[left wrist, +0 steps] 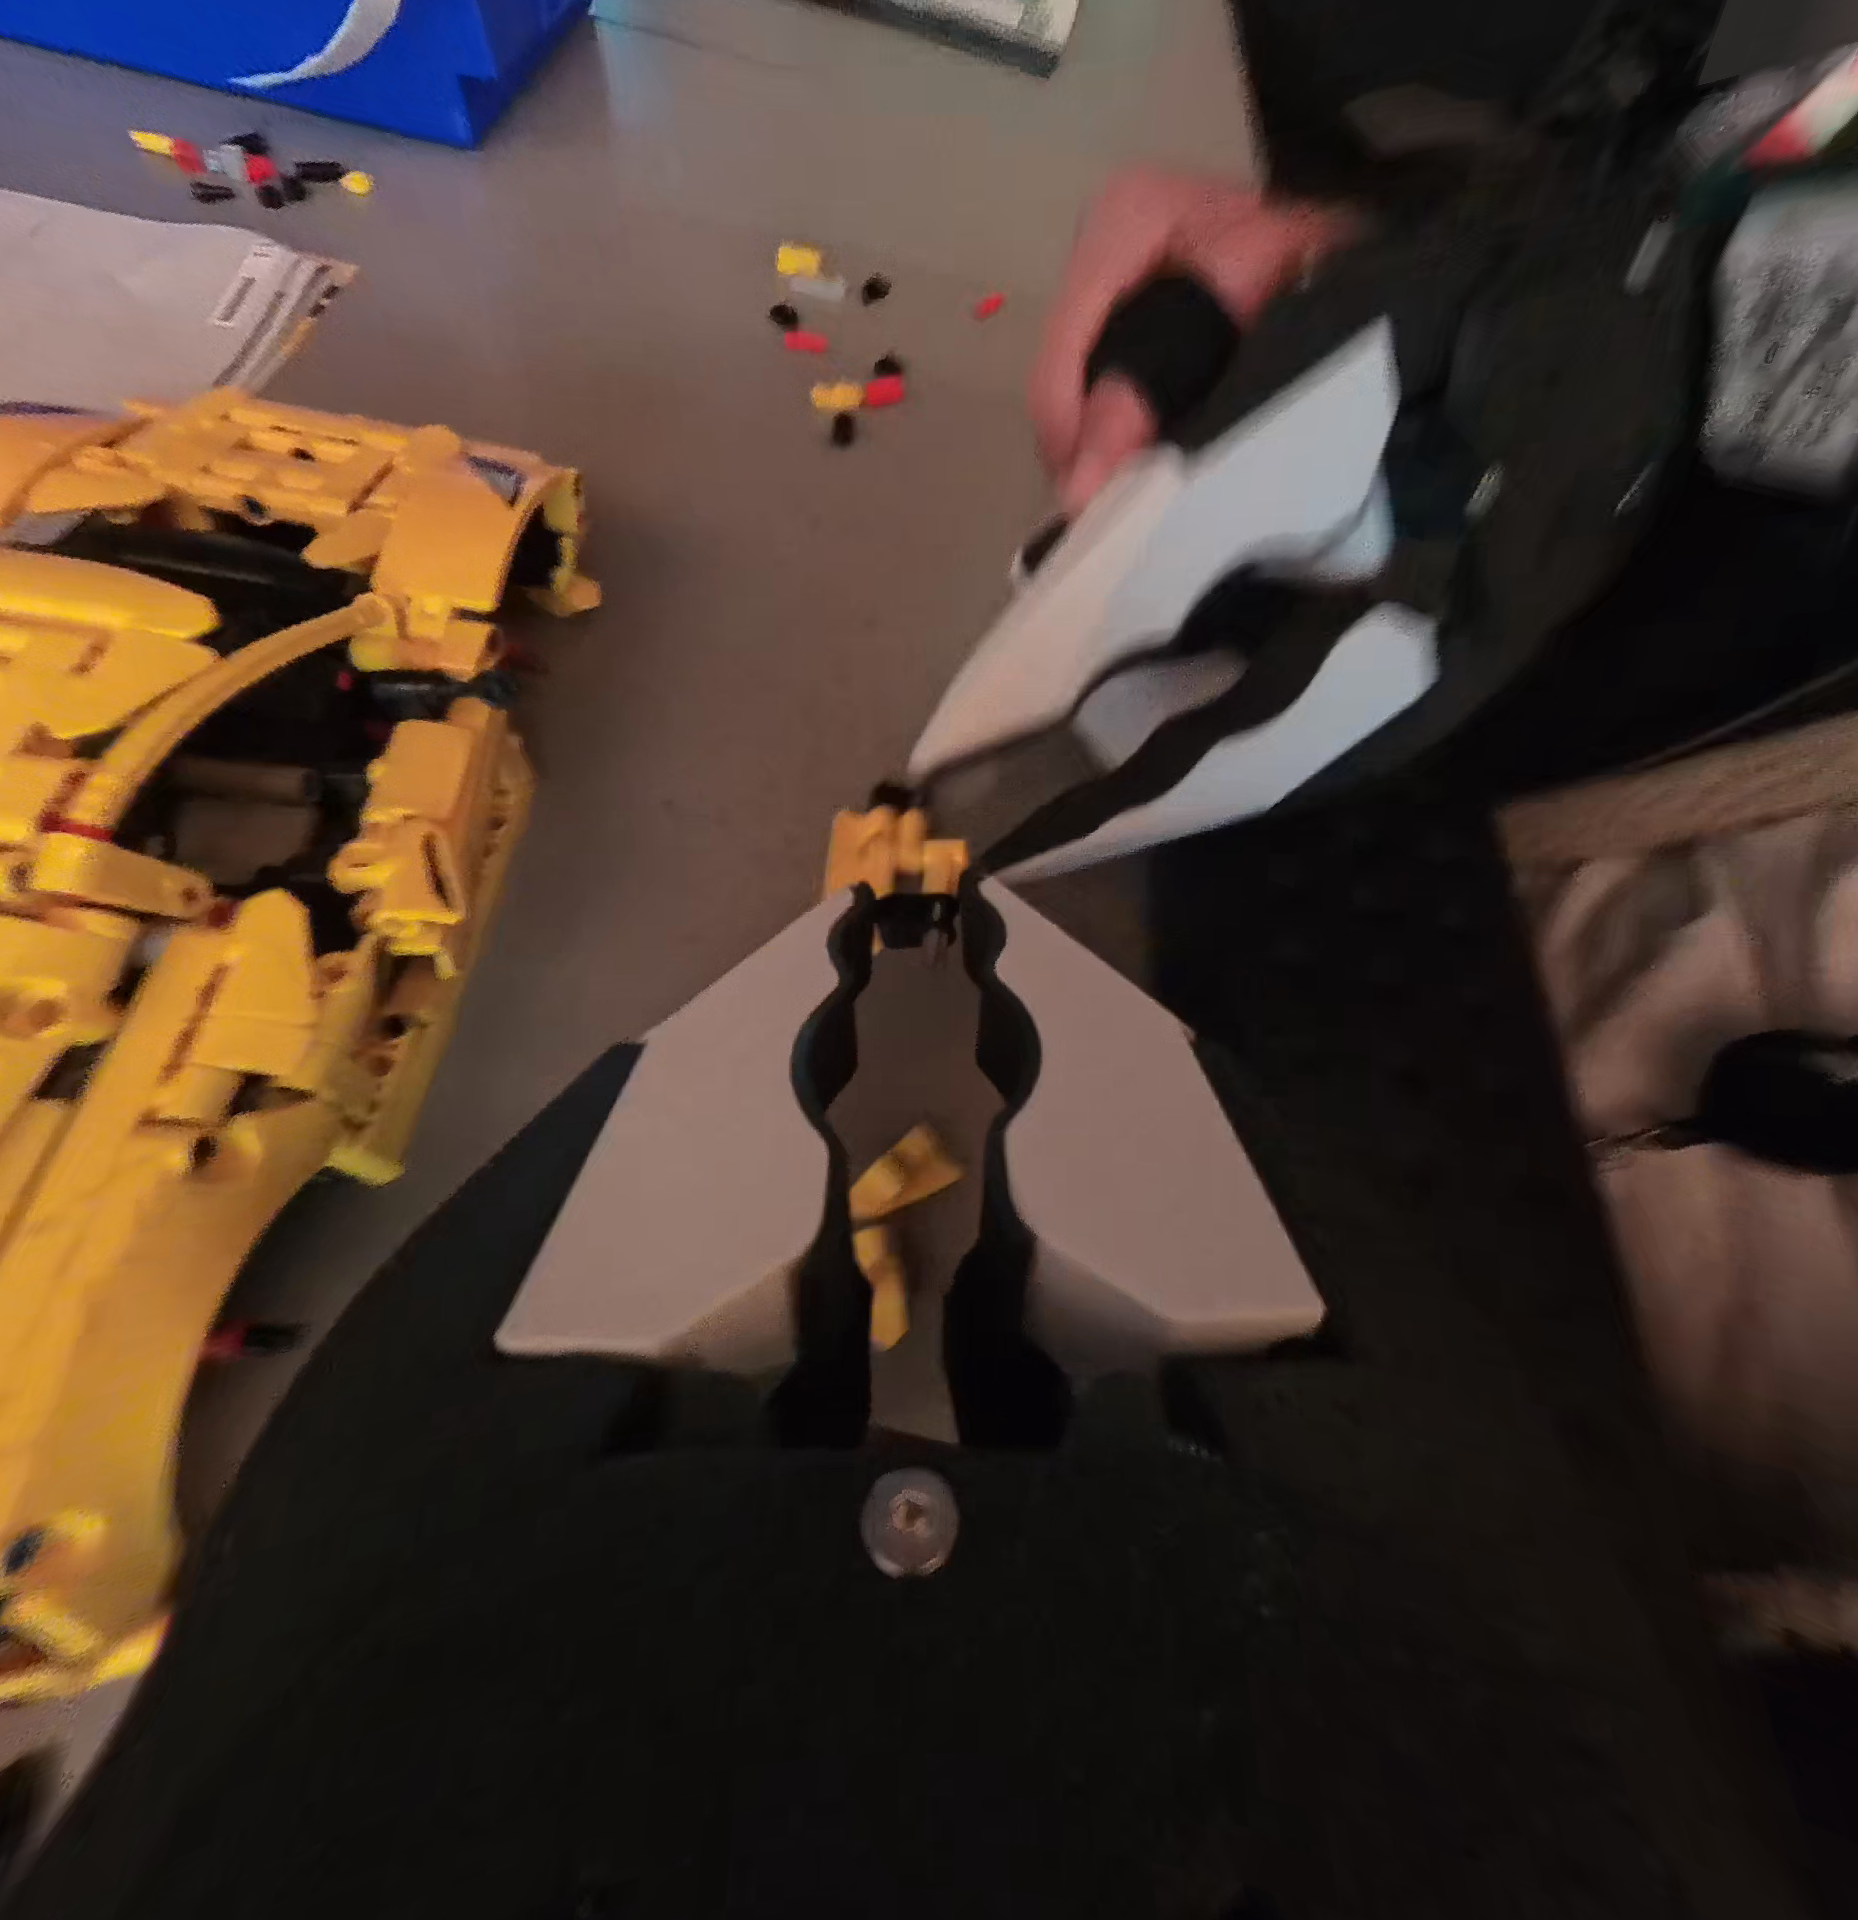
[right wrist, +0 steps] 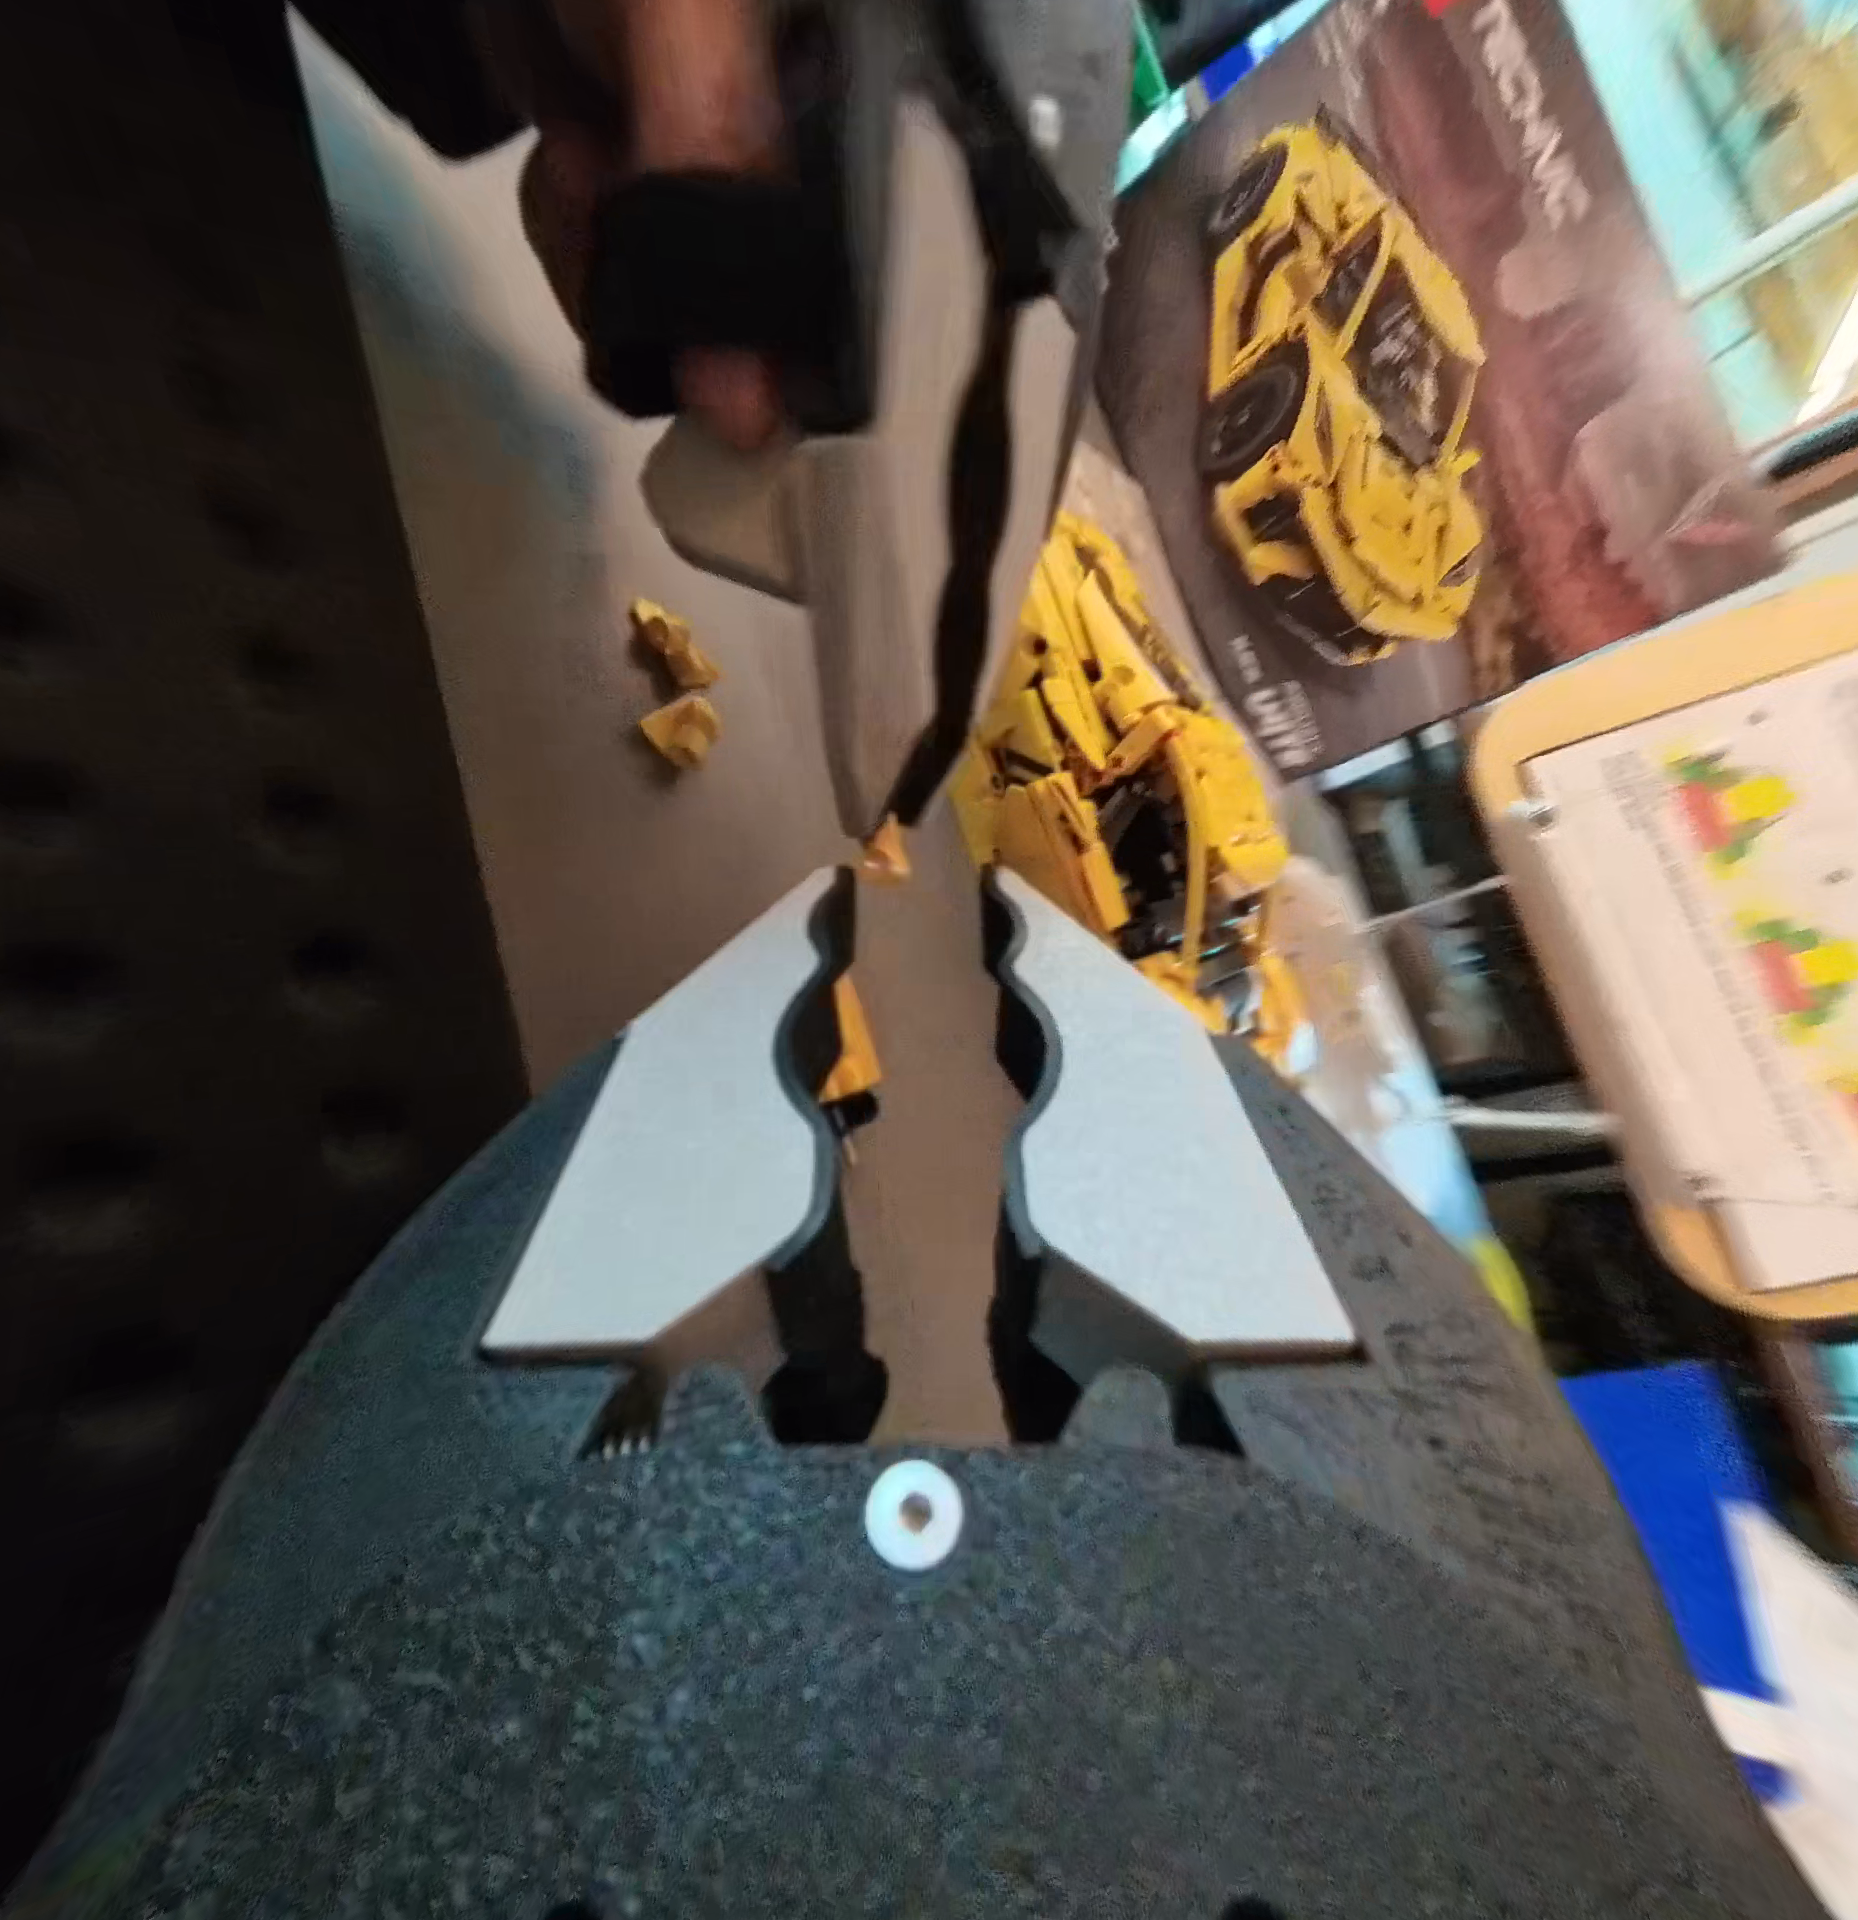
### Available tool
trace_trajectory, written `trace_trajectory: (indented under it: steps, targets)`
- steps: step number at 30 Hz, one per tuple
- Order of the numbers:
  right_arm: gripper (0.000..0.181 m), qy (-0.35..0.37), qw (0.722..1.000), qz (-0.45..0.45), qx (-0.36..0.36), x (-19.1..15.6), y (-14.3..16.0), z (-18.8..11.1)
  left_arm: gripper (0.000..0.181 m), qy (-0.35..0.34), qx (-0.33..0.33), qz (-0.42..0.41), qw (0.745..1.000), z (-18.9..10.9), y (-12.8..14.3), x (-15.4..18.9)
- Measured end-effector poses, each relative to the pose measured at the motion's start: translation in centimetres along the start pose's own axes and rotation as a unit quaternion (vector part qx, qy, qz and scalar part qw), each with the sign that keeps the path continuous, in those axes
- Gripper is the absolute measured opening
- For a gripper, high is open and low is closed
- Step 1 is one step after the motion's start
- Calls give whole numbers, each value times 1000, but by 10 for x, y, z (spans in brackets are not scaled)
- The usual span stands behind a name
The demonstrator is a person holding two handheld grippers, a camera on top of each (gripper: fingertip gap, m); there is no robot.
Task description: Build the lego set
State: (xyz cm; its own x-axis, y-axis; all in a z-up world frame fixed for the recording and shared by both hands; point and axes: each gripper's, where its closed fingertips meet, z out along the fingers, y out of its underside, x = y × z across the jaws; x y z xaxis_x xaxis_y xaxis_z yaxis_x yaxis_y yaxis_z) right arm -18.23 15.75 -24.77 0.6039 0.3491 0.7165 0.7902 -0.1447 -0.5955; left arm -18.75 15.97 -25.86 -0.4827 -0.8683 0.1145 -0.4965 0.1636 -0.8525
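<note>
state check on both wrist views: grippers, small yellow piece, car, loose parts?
left gripper: shut on small yellow piece, at its fingertips
small yellow piece: held off the table, between both grippers' tips
right gripper: open, tips by the piece
yellow lego car: part-built, gaps in the bodywork
loose parts: scattered on the table

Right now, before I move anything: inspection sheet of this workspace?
Surface: grey table, views blurred.
Job's things: part-built yellow car; small yellow sub-assembly where the two grippers meet.
Clutter: loose small pieces in two patches beyond the car; two yellow pieces lying near the grippers.
Grippers: left gripper shut on the sub-assembly; right gripper open, tips beside it.
Cables: nothing seen.
Surroundings: set box, instruction sheet, blue box.
</note>
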Motion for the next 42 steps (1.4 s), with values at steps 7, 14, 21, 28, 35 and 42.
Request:
trace_trajectory:
  steps: [7, 14, 21, 28, 35, 42]
  targets:
    - [50, -276, 933, 228, -37, -16, 29, -9, 16, -32, -50, 111, 992, 9, 15, 2]
    - [34, -370, 909, 184, -43, -26, 37, 6, 16, -38, -76, 124, 989, 22, 22, 2]
    - [30, -355, 915, 189, -28, -30, 35, 12, 16, -38, -97, 117, 988, 29, 27, -1]
    - [25, -351, 915, 198, -33, -32, 40, 17, 16, -46, -95, 107, 989, 29, 26, -2]
    - [32, -351, 916, 195, -23, -33, 39, 14, 16, -55, -95, 103, 989, 25, 28, -2]
    - [27, -349, 914, 207, 0, -25, 37, 8, 0, -36, -87, 94, 991, 23, 26, 4]
